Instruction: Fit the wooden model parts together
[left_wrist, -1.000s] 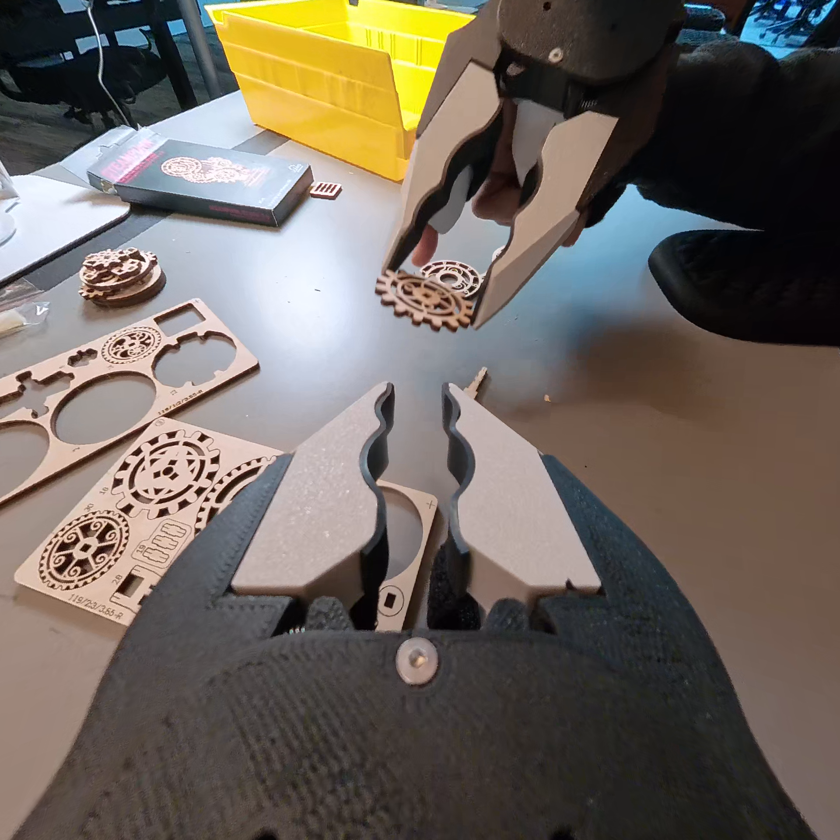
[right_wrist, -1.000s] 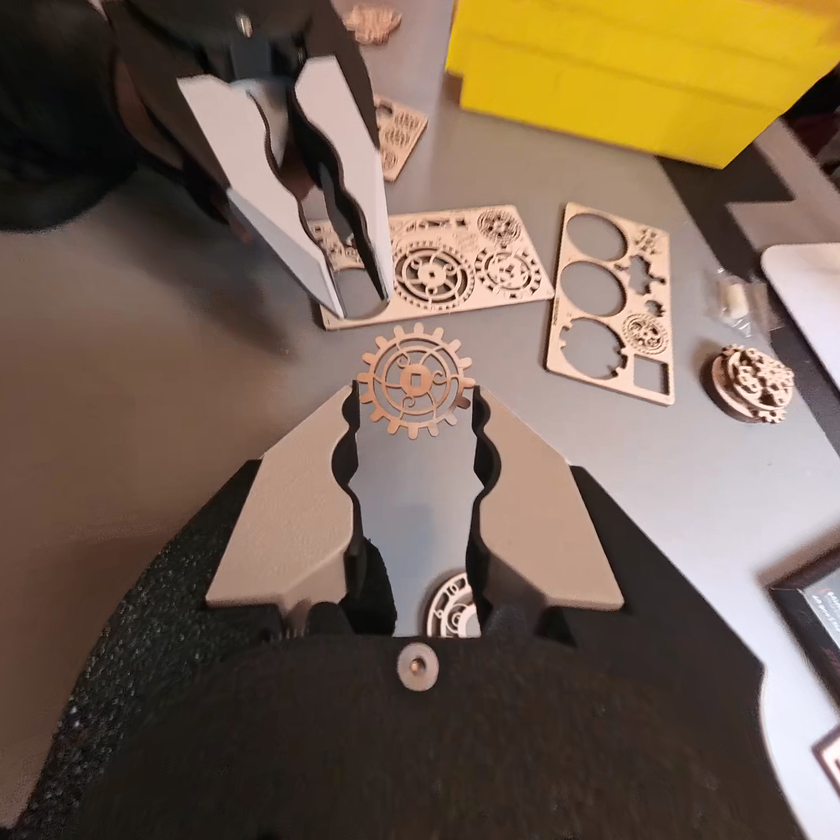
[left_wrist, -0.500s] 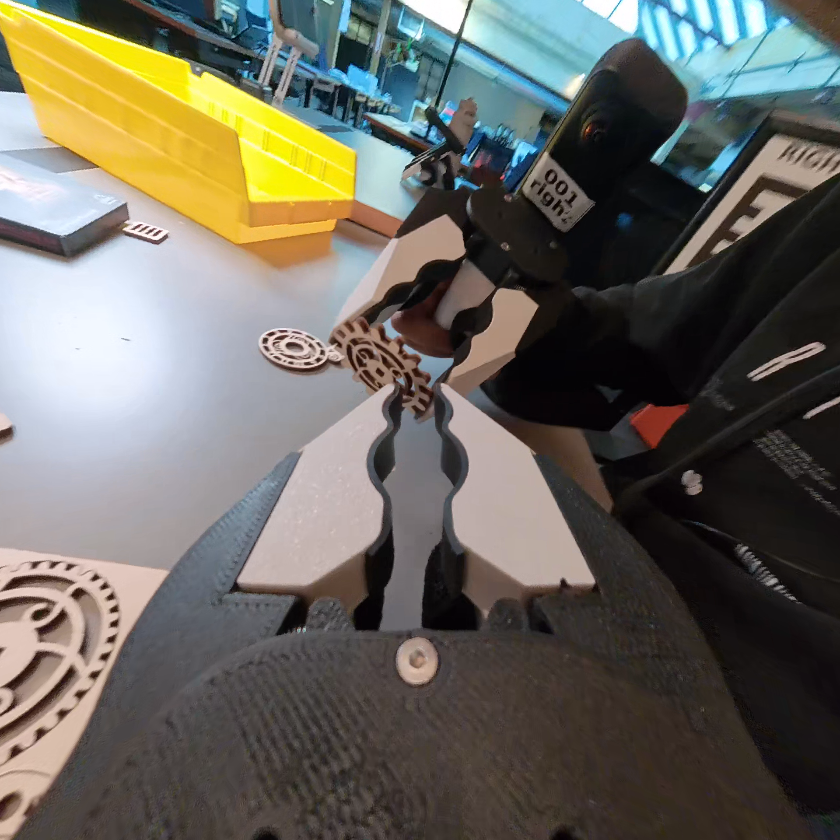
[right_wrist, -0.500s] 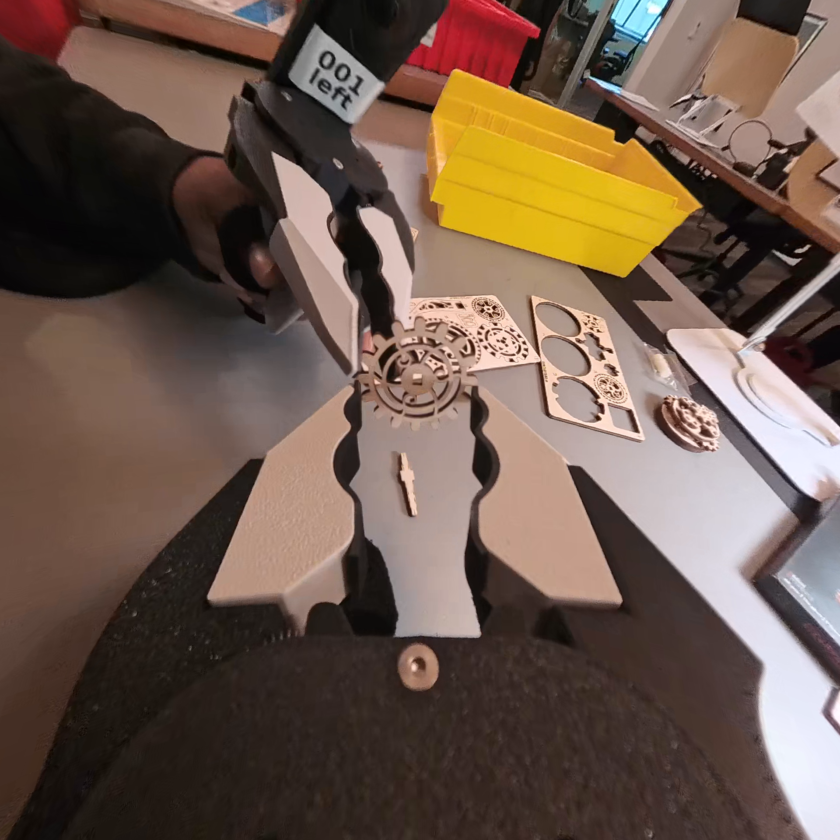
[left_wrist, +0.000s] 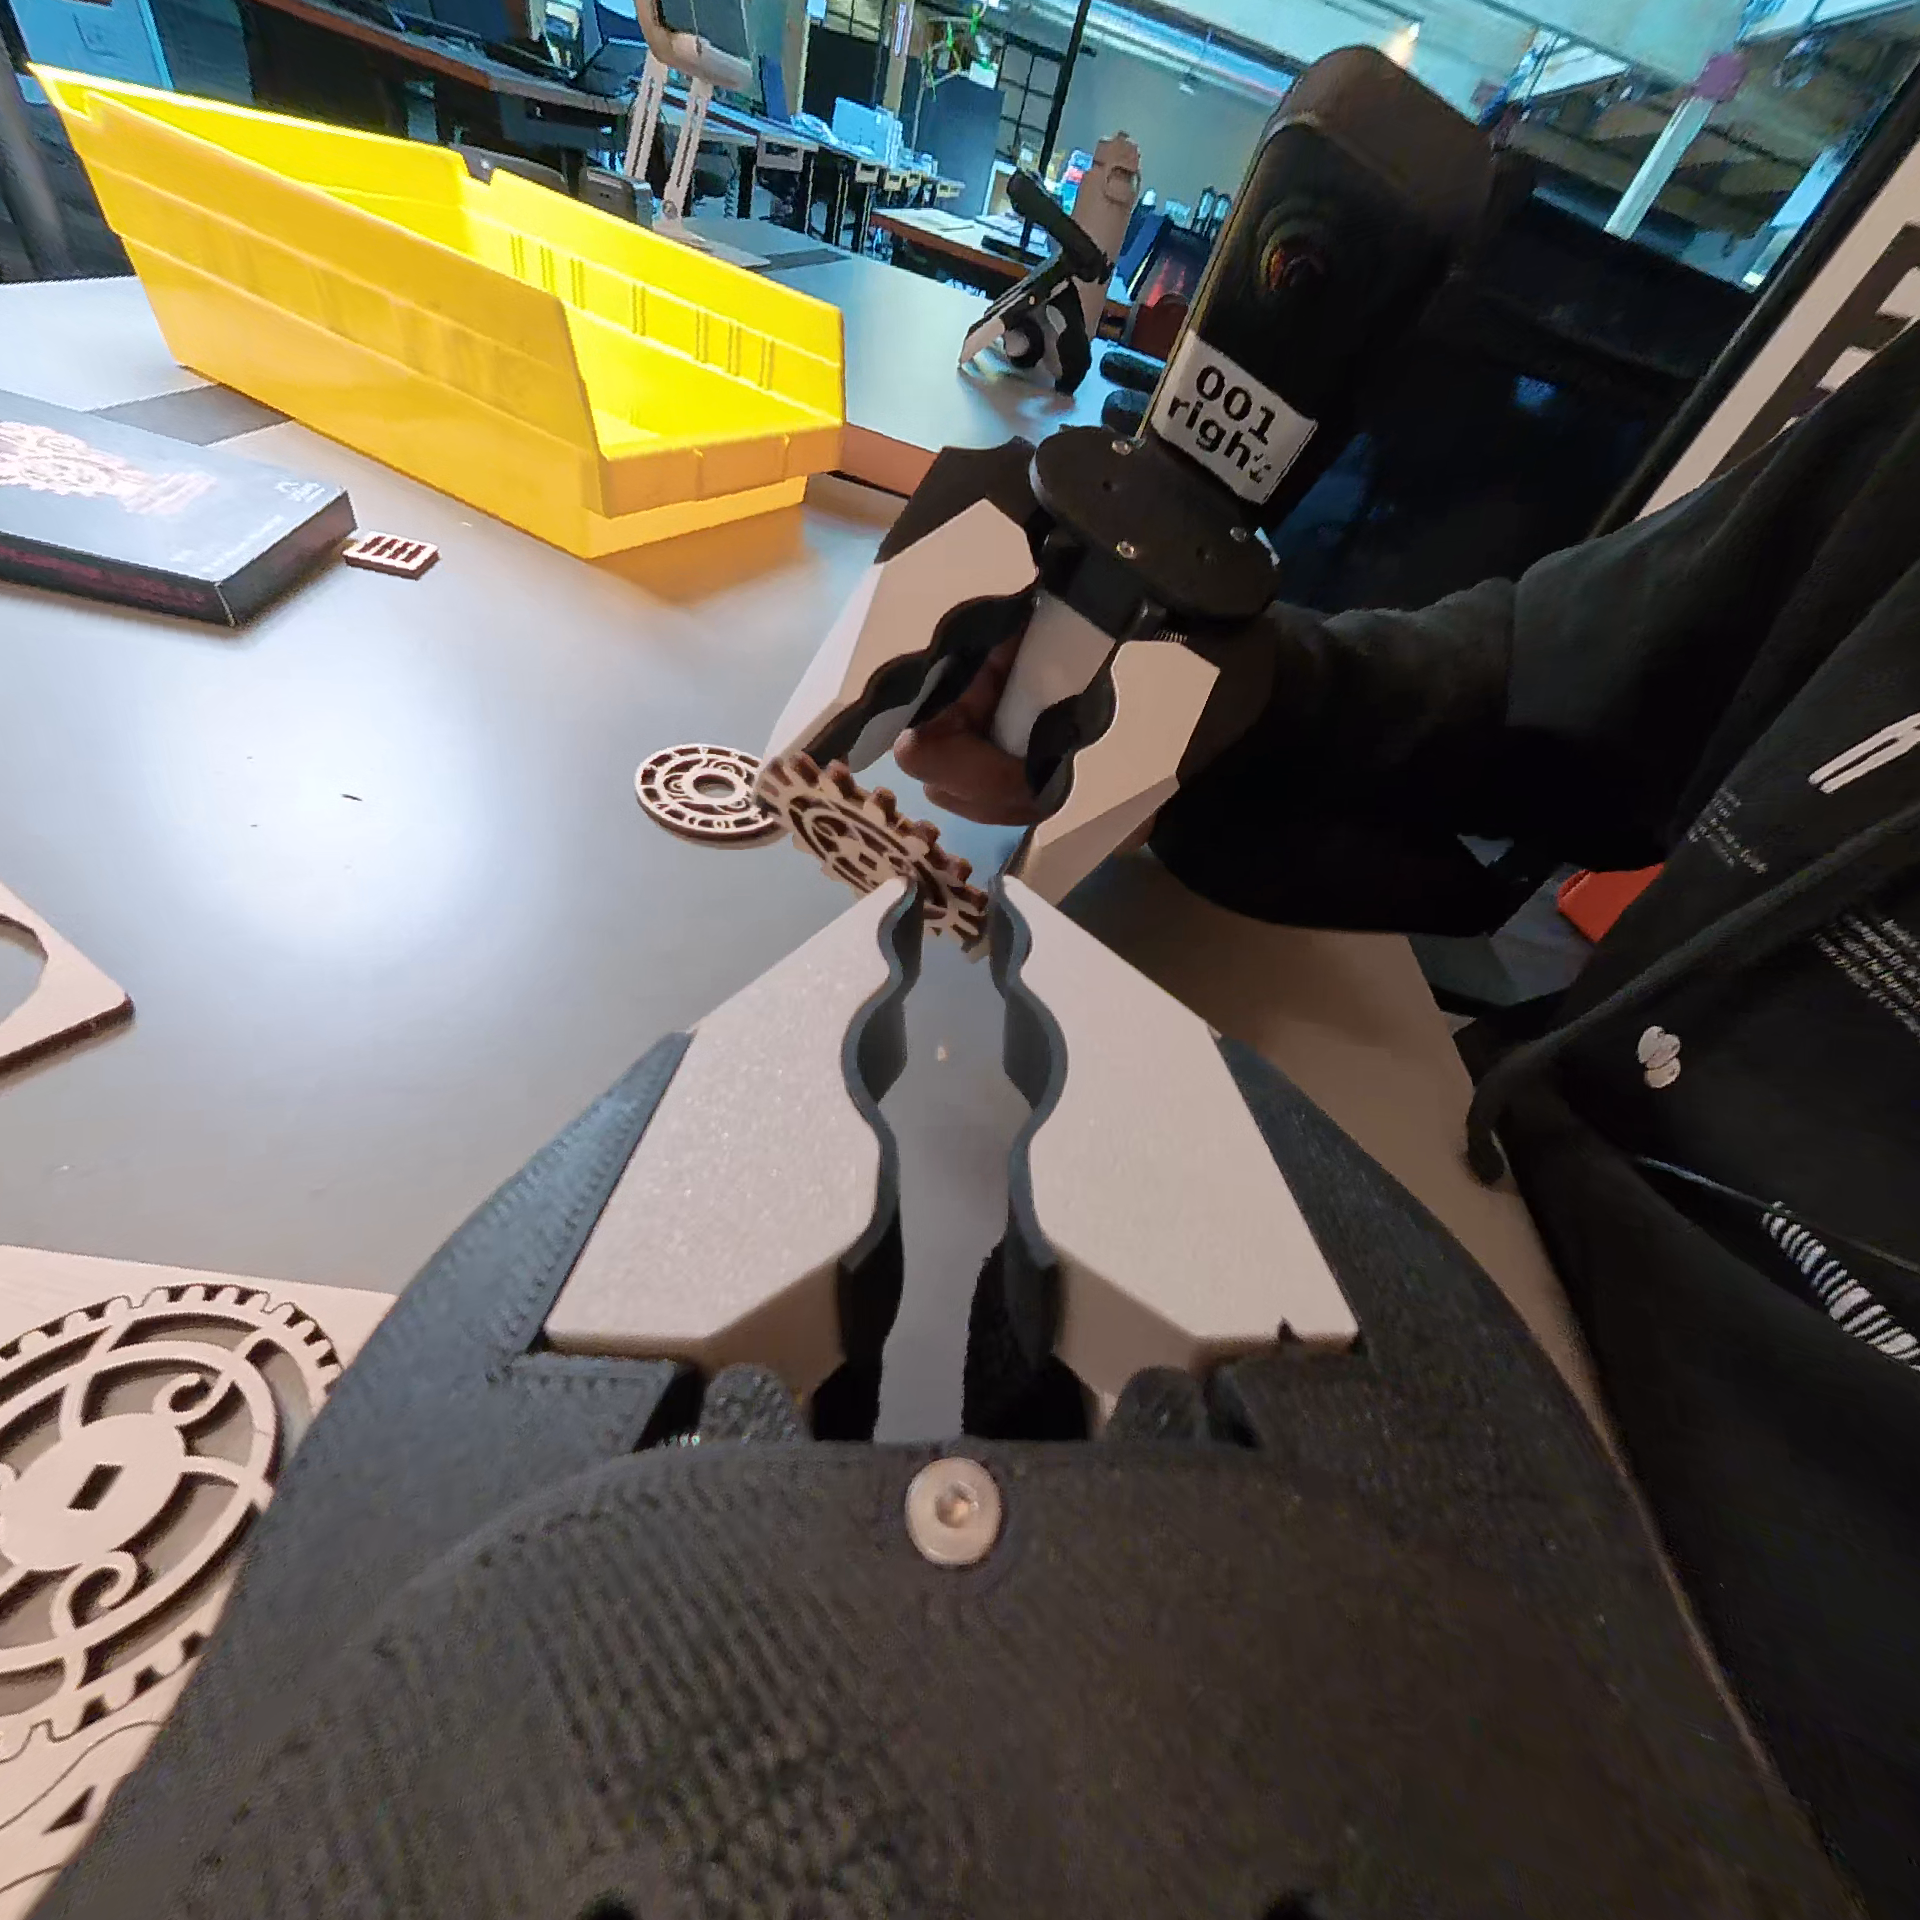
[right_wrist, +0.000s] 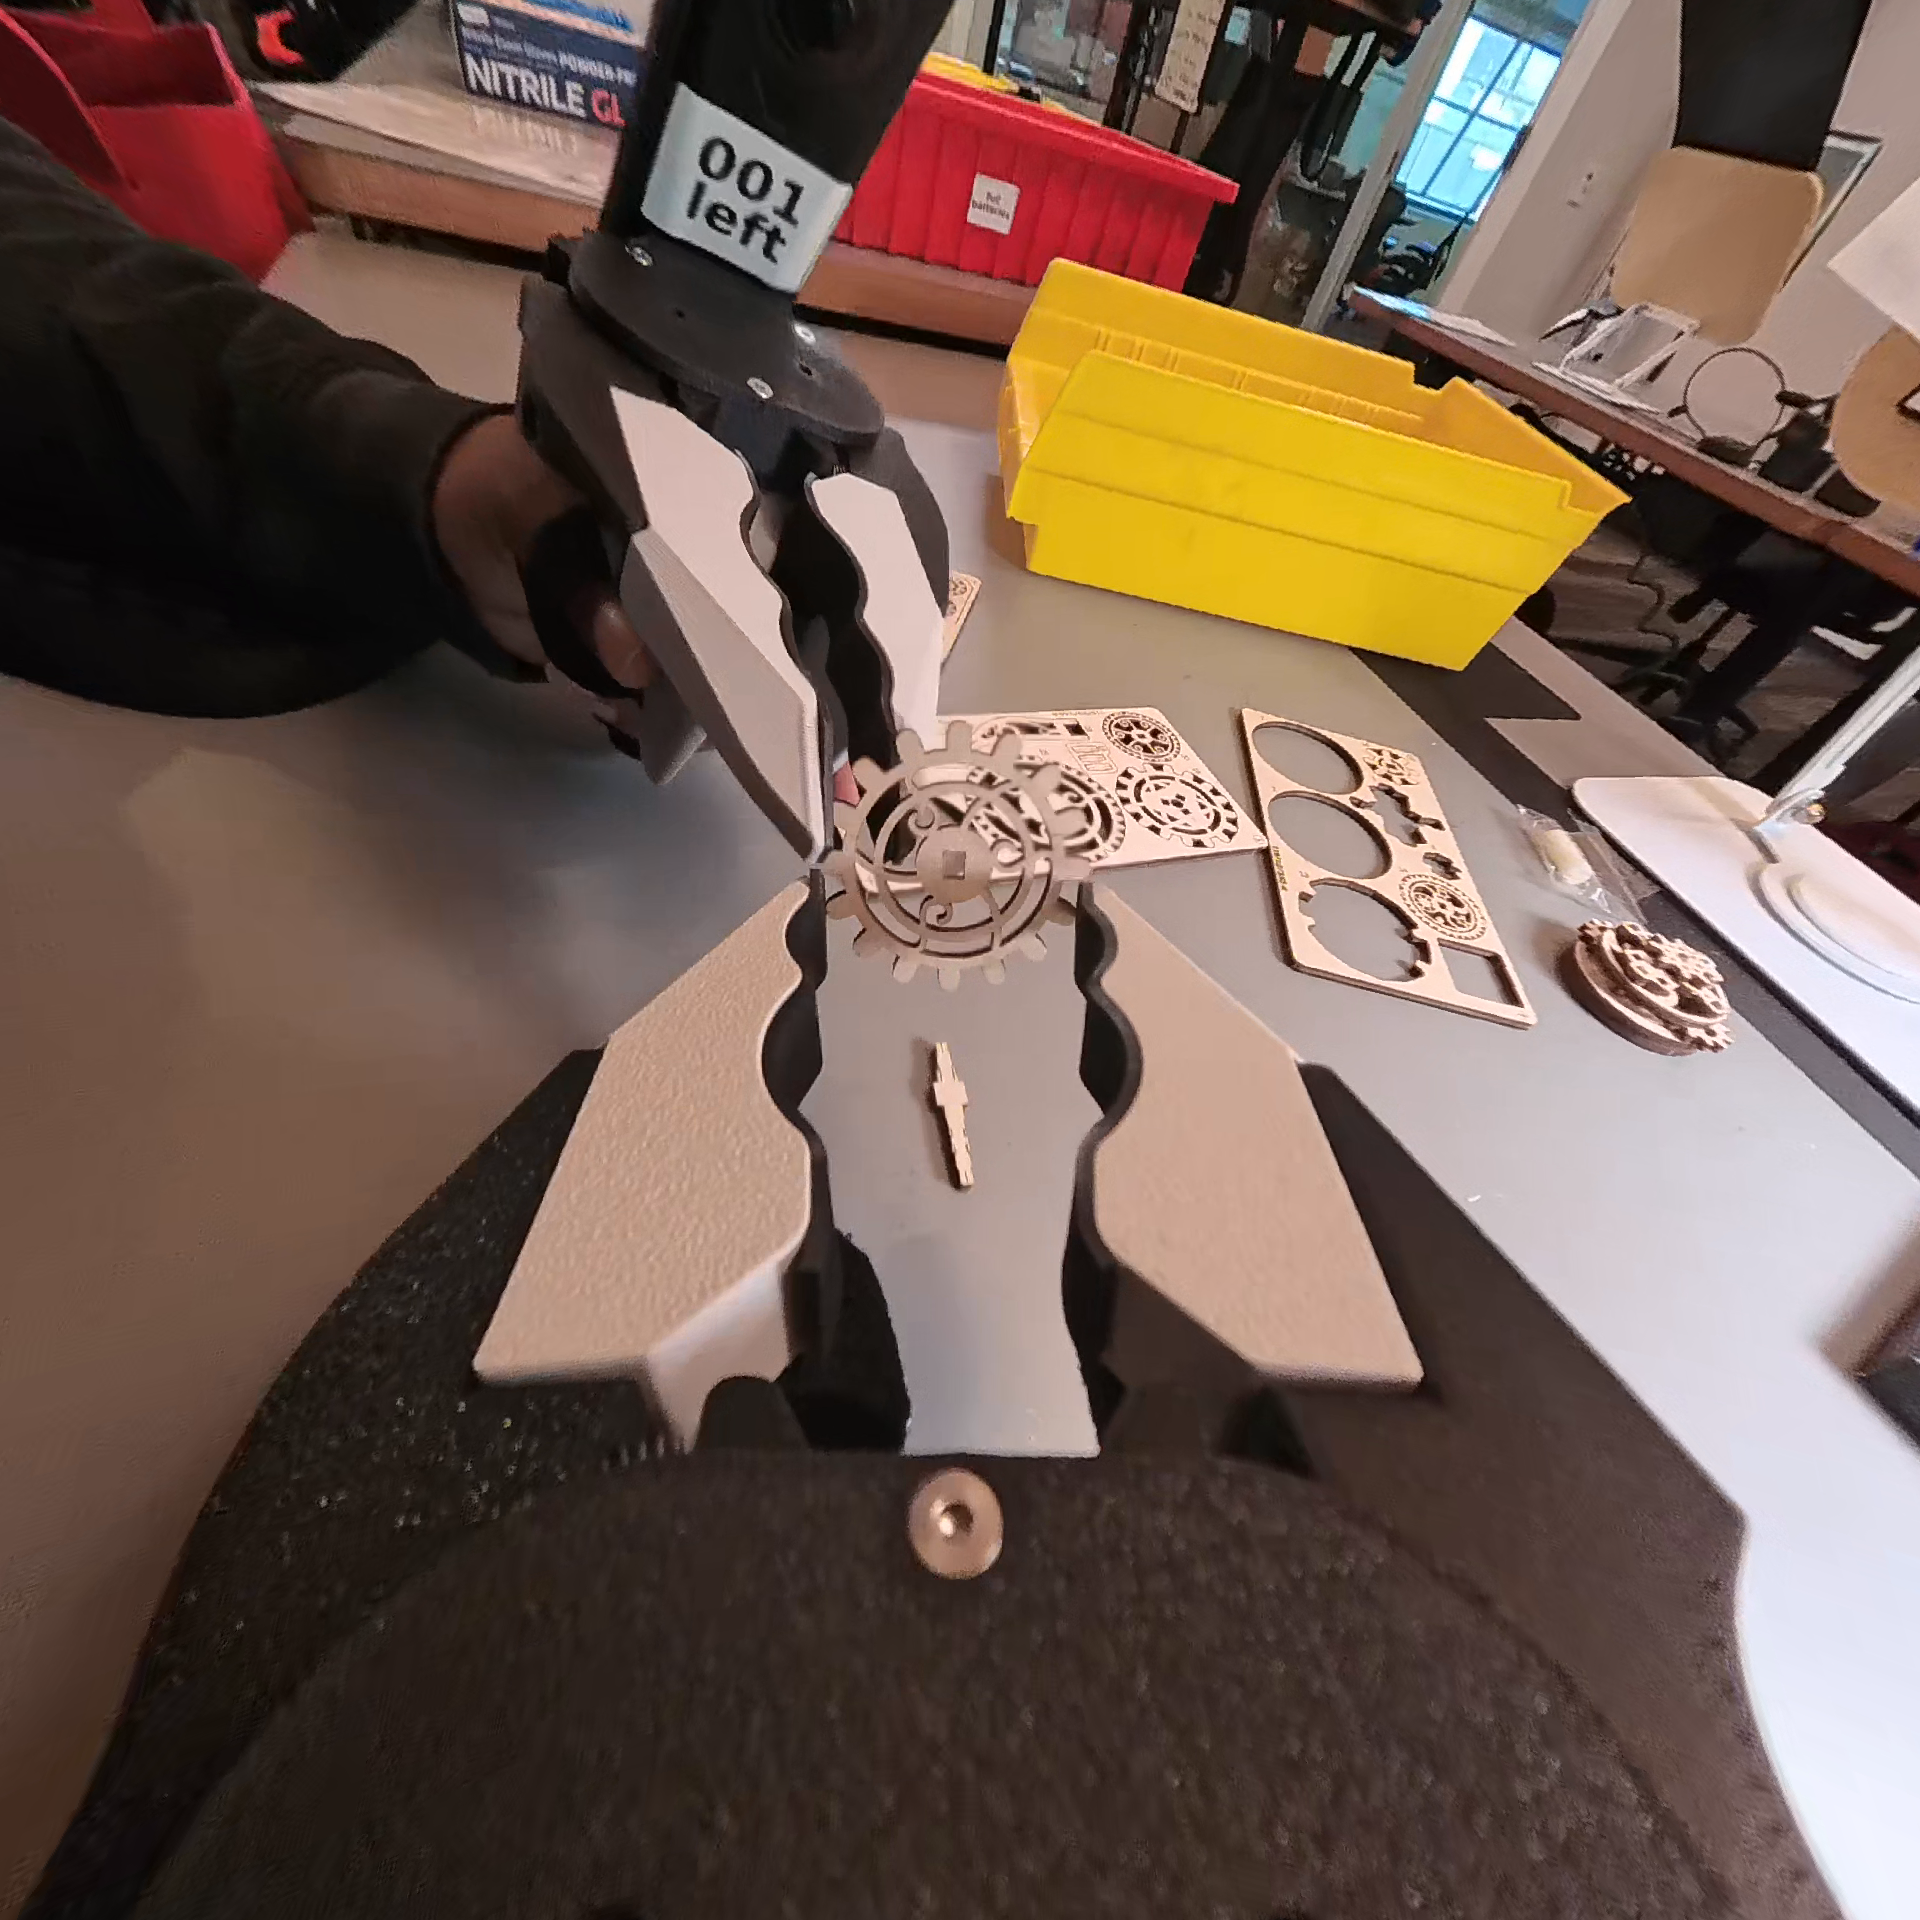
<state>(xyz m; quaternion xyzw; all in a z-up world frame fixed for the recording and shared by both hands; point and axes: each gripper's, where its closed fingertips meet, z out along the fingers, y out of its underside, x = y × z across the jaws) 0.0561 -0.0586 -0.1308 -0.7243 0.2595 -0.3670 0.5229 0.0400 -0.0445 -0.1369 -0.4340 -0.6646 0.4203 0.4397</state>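
Pale laser-cut plywood, a toothed gear wheel with scrollwork spokes and a small square hole at its hub (right_wrist: 954, 871), is held off the grey tabletop (right_wrist: 312, 935) by the right gripper (right_wrist: 951, 914), whose jaws are clamped on the wheel's rim at both sides. Gripped that way, the wheel faces the right wrist view flat on and the hub hole stays uncovered, likely so that an axle can go through it. The left gripper (left_wrist: 948, 902) has its jaws only narrowly apart, with the gear's teeth (left_wrist: 940, 902) sitting between the tips; I cannot tell whether they are pinching the edge yet. It looks like a hand-over or a steadying hold.

On the table below the raised wheel lies a small notched wooden pin (right_wrist: 953, 1114), probably the axle for that hole. A flat round wooden disc with a centre hole (left_wrist: 709, 812) lies just beyond the gear. Two plywood sheets, one with gears still uncut (right_wrist: 1132, 790) and one with round holes left by removed parts (right_wrist: 1382, 862), and a finished wooden gear assembly (right_wrist: 1650, 987), lie to the side, out of the working space.
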